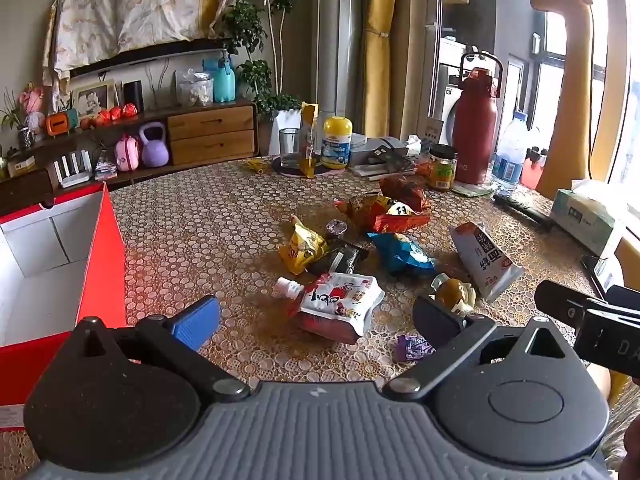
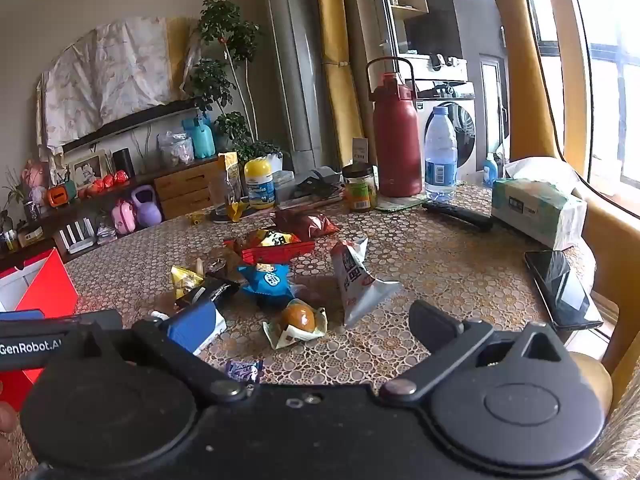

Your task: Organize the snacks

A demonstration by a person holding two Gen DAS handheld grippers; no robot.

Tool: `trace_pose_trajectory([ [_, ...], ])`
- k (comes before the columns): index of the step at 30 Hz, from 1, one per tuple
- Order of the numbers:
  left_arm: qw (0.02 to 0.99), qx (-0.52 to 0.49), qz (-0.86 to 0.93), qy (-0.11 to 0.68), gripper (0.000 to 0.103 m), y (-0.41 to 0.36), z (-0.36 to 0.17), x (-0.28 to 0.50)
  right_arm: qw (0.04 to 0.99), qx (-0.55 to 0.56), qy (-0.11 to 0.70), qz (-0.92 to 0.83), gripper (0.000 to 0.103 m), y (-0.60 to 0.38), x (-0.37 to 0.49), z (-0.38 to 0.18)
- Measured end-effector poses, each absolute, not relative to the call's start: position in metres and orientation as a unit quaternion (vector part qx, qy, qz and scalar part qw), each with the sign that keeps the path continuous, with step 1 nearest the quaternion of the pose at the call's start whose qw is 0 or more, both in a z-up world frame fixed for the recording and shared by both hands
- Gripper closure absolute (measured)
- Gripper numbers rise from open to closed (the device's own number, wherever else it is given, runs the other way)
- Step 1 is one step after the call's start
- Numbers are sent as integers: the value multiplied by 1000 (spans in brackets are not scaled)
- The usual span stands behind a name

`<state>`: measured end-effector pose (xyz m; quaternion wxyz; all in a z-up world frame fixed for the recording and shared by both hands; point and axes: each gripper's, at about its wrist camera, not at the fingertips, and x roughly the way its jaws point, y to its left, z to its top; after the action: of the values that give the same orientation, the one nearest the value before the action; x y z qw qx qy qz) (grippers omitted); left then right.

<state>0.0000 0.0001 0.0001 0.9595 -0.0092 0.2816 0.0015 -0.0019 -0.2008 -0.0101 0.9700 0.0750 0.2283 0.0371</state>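
Observation:
Several snacks lie loose on the patterned table (image 1: 200, 220). My left gripper (image 1: 316, 320) stands open over a white and red spouted pouch (image 1: 340, 304), not touching it. Behind the pouch lie a yellow packet (image 1: 302, 248), a black packet (image 1: 340, 258), a blue bag (image 1: 400, 254), a red-orange bag (image 1: 384, 212) and a white bag (image 1: 486, 260). My right gripper (image 2: 314, 326) is open above a wrapped orange snack (image 2: 298, 320), beside the white bag (image 2: 356, 280) and blue bag (image 2: 268, 280). A purple candy (image 2: 244, 372) lies near its left finger. An open red box (image 1: 102, 264) stands at the left.
At the table's back stand a glass (image 1: 289, 148), a yellow-capped jar (image 1: 337, 142), a red flask (image 1: 478, 128), a water bottle (image 1: 510, 152) and a small jar (image 1: 442, 166). A tissue pack (image 2: 536, 212), a black remote (image 2: 458, 212) and a phone (image 2: 560, 288) lie on the right.

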Motion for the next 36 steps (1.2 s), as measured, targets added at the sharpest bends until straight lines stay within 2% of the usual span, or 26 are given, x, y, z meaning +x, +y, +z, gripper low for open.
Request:
trace_pose_trajectory([
  [36,958,-8,-1,286,0,-4,-8,2,970,72,231,36,0,-200,1,-13],
])
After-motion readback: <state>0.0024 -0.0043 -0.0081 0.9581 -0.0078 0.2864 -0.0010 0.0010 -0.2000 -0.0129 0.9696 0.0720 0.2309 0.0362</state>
